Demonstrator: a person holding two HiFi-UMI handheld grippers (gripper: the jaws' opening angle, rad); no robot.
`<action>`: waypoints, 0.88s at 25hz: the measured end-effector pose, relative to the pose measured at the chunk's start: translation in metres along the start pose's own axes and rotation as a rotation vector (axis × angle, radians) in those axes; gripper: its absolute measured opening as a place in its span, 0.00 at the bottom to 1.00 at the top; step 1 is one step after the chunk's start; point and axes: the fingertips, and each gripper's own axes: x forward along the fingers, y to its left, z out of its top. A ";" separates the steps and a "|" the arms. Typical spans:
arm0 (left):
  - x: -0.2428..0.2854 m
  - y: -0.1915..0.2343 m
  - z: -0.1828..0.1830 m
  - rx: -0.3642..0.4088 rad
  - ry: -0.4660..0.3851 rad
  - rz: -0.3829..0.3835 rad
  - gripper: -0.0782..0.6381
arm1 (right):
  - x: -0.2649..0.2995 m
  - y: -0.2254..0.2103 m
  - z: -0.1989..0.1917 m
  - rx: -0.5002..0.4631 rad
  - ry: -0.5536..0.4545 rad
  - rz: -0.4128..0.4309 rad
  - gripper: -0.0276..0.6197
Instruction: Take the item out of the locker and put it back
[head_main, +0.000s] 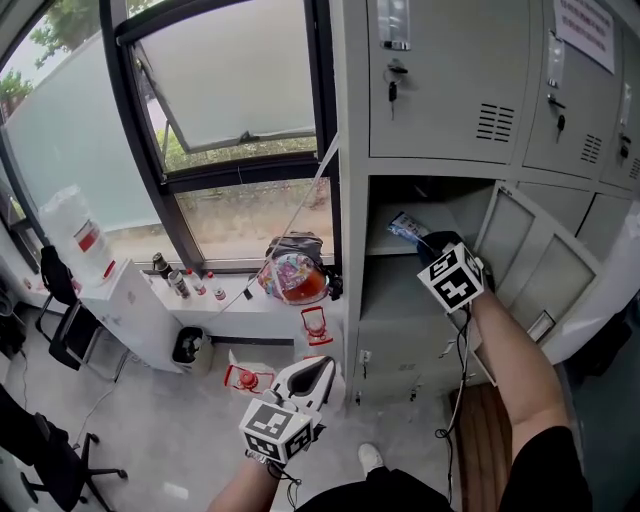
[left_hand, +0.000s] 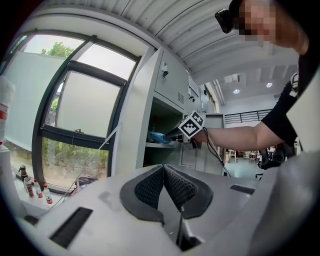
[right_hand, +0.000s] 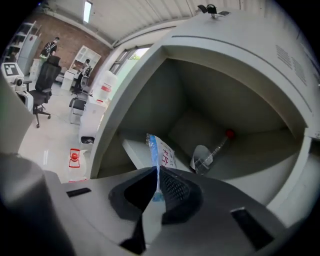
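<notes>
Indoors: grey locker (head_main: 395, 285) open beside window (head_main: 240, 70), grey floor (head_main: 150, 420) below.

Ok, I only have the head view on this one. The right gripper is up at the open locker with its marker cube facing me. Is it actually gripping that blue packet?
Observer: Yes. In the right gripper view, the right gripper has its jaws closed on the lower edge of the packet, which sticks up between them.
Operator: Is there anything else in that compartment?
Observer: A clear bottle with a red cap lies toward the back of the locker, apart from the packet.
Operator: And the left gripper, is it carrying anything?
Observer: No. The left gripper view shows the left gripper with its jaws together and nothing between them.
</notes>
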 end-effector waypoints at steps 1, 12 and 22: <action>0.006 0.002 0.001 -0.003 -0.002 0.002 0.13 | 0.007 -0.003 0.000 -0.005 0.003 0.003 0.15; 0.049 0.015 0.002 -0.001 0.011 0.008 0.13 | 0.056 -0.026 0.000 -0.052 0.037 0.020 0.15; 0.060 0.021 0.010 0.018 -0.006 0.012 0.13 | 0.073 -0.019 -0.002 -0.090 0.099 0.063 0.16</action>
